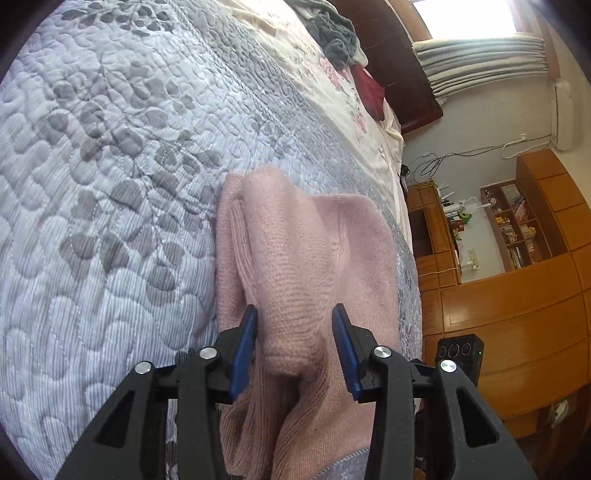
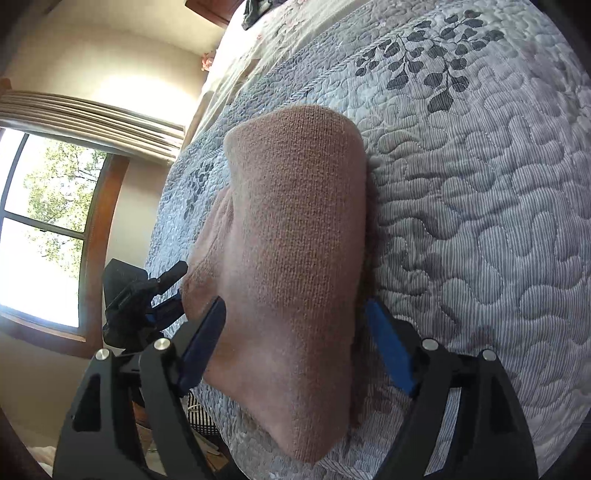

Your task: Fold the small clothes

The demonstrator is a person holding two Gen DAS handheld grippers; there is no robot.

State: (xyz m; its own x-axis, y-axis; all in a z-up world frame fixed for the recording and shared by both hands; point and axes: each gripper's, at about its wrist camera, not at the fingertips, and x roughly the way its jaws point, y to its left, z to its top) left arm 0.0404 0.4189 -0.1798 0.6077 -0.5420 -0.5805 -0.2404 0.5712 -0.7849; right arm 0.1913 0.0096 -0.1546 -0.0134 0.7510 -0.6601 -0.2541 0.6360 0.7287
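- In the left wrist view the left gripper [image 1: 295, 347] sits at the bottom centre, its blue-padded fingers [image 1: 242, 354] spread wide; a raised fold of the pink knit garment [image 1: 295, 251] stands between them, and whether the pads touch the wool cannot be told.
- In the right wrist view the right gripper [image 2: 295, 347] is likewise spread wide at the bottom centre, straddling a thick hump of the same garment; the left pad lies against the knit, while the right pad [image 2: 388, 350] sits just beside its shadowed edge.
- The garment is a soft, loosely ribbed knit, bunched into rounded folds, lying near the bed's edge.
- It rests on a quilted bedspread [image 1: 110, 184], grey-white with stitched pebble shapes and grey leaf prints; broad open quilt fills the left of the left wrist view and the right of the right wrist view.
- The bed edge drops off just right of the garment in the left wrist view, with wooden cabinets [image 1: 517, 314] beyond.
- Farther up the bed, at the upper centre, lie a floral sheet [image 1: 343, 85], a grey crumpled cloth [image 1: 332, 33] and a dark red cloth [image 1: 369, 88].
- A wooden headboard [image 1: 399, 74] and a curtained window [image 1: 480, 62] close the upper right.
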